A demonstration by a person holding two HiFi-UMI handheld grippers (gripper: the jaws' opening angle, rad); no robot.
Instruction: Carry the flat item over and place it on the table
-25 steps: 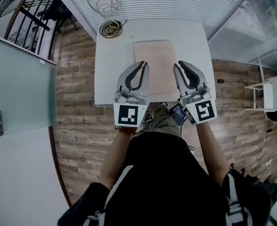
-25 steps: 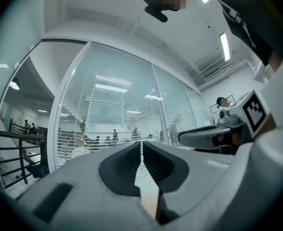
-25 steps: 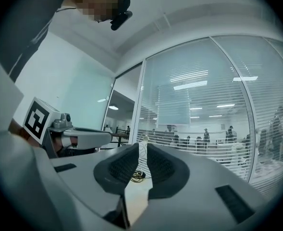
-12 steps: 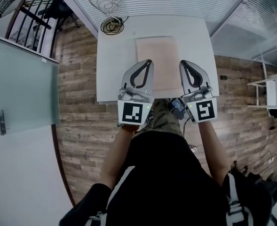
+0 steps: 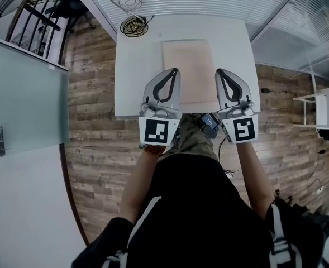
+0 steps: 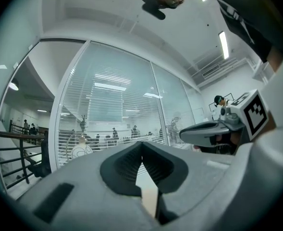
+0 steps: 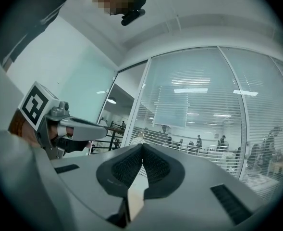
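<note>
table point(image 5: 136, 66): white, matt | flat item point(image 5: 191, 66): matt beige | floor point(image 5: 91, 121): rough wood

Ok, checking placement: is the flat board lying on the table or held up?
Lying flat: the board rests wholly on the table, left gripper and right gripper shut on nothing.

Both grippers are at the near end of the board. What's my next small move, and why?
Probably open both jaws. The left gripper and right gripper are shut on nothing, flanking the near end of the beige board, which lies flat on the white table. Shut jaws cannot take its edge. If it belongs there, just back away.
</note>
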